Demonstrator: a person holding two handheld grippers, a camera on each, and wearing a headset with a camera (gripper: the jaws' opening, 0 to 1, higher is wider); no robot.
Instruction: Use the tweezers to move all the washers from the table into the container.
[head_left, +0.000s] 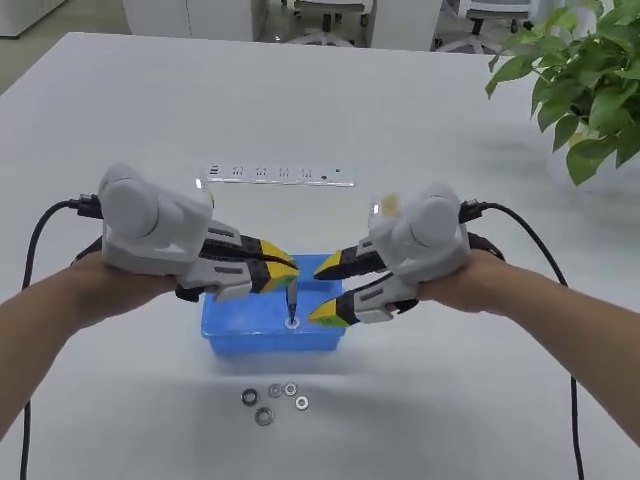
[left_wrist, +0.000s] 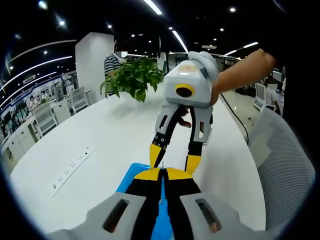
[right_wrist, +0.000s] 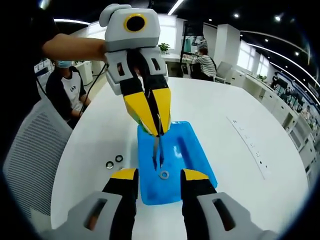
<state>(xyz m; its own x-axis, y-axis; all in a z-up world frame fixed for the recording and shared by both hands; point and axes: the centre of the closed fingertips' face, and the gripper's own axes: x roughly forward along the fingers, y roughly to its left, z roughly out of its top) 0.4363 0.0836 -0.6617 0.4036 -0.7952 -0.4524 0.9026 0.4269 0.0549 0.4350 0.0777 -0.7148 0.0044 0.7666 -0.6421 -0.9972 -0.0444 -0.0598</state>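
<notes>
My left gripper (head_left: 290, 270) is shut on thin metal tweezers (head_left: 292, 300) that point down into a shallow blue container (head_left: 240, 325). One washer (head_left: 292, 323) lies on the container floor just beside the tweezer tips. Several washers (head_left: 275, 398) lie loose on the white table in front of the container. My right gripper (head_left: 320, 293) hovers open over the container's right part, holding nothing. In the right gripper view, the tweezers (right_wrist: 157, 147) hang from the left gripper (right_wrist: 155, 130) above the washer (right_wrist: 164, 175) in the container (right_wrist: 190, 155). Two table washers (right_wrist: 114, 161) sit left of it.
A white power strip (head_left: 280, 175) lies on the table behind the container. A potted green plant (head_left: 585, 90) stands at the far right. Cables trail from both grippers. Office chairs and people sit beyond the table.
</notes>
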